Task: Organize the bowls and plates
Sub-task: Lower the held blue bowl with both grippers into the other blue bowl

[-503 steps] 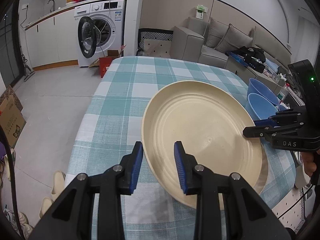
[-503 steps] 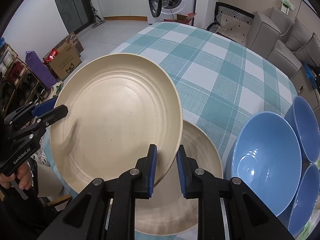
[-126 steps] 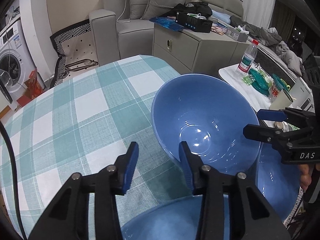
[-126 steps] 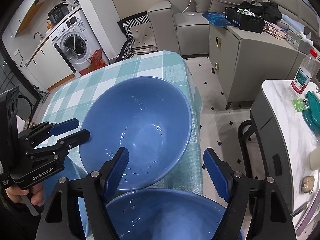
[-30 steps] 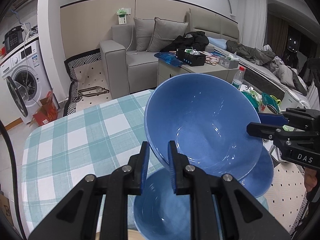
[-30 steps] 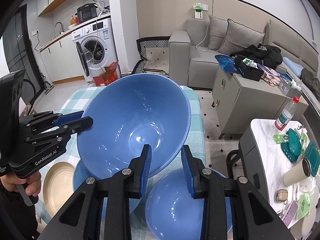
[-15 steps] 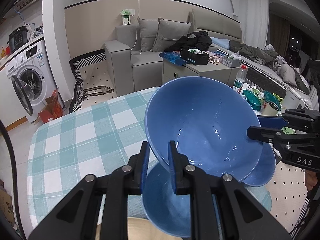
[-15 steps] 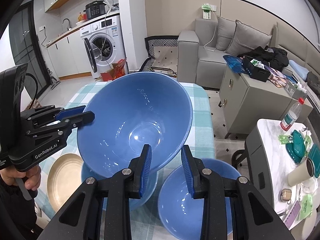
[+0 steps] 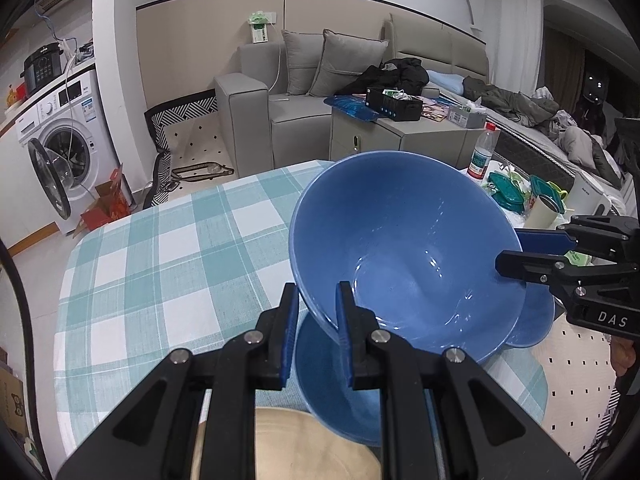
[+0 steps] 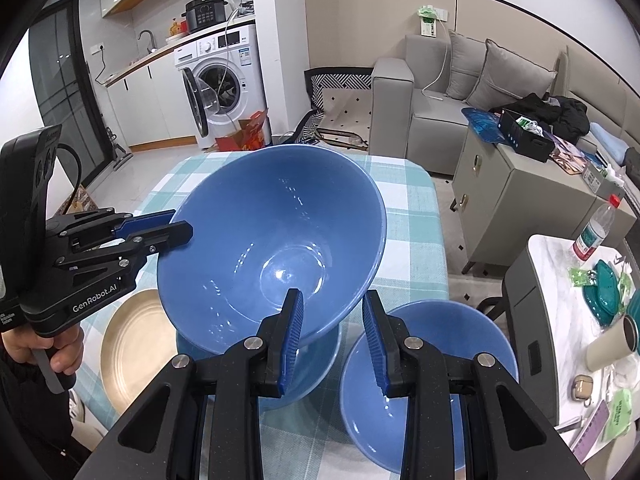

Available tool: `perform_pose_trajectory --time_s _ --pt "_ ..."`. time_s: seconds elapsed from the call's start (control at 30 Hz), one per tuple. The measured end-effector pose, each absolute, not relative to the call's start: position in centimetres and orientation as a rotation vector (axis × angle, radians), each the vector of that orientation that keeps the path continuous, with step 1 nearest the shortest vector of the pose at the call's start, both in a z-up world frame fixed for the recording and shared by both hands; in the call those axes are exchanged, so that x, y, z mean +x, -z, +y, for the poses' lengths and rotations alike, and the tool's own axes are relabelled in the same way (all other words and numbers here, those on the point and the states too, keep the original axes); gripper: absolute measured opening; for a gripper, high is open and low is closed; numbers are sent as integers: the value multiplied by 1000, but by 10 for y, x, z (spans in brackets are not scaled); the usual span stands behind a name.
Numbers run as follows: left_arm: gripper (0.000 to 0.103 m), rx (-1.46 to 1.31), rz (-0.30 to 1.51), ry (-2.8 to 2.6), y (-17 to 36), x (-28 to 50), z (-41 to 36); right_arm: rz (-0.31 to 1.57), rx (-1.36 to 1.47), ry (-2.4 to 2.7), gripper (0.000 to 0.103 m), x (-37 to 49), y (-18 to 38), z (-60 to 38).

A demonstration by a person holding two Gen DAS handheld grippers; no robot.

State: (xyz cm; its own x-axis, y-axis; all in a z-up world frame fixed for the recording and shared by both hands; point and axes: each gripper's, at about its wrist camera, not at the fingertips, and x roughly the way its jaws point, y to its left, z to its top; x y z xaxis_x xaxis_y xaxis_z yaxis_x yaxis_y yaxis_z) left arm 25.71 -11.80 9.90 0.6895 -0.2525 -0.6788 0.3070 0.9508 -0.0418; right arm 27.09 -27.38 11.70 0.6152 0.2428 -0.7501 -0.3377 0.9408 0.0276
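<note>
blue bowl [image 9: 404, 248], teal-checked tablecloth [image 9: 160, 264], cream plate [image 10: 128, 344]

Three blue bowls [image 10: 272, 240] show, and seemingly one beige plate [image 10: 132, 344], partly hidden.

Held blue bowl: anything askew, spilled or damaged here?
The held blue bowl is steeply tilted, pinched at opposite rims by the left gripper and right gripper above another blue bowl. Nothing is visibly spilled or broken.

**Two wrist fisheyes, crossed over one bowl**

Mounted close behind each gripper's fingers, angled steeply down. Left wrist facing the sofa [image 9: 288, 92] and bedside clutter; right wrist facing the washing machine [image 10: 224, 84]. Shared: the raised blue bowl [image 9: 400, 256] [image 10: 272, 240], checked tablecloth [image 9: 168, 256] [image 10: 416, 216], each other's gripper.
</note>
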Motion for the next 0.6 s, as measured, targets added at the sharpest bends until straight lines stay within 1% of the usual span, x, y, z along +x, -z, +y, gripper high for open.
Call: perform_pose_trajectory --time_s 0.6 --pt "16 67 772 307 -82 241 -108 889 -145 -360 31 273 -91 -266"
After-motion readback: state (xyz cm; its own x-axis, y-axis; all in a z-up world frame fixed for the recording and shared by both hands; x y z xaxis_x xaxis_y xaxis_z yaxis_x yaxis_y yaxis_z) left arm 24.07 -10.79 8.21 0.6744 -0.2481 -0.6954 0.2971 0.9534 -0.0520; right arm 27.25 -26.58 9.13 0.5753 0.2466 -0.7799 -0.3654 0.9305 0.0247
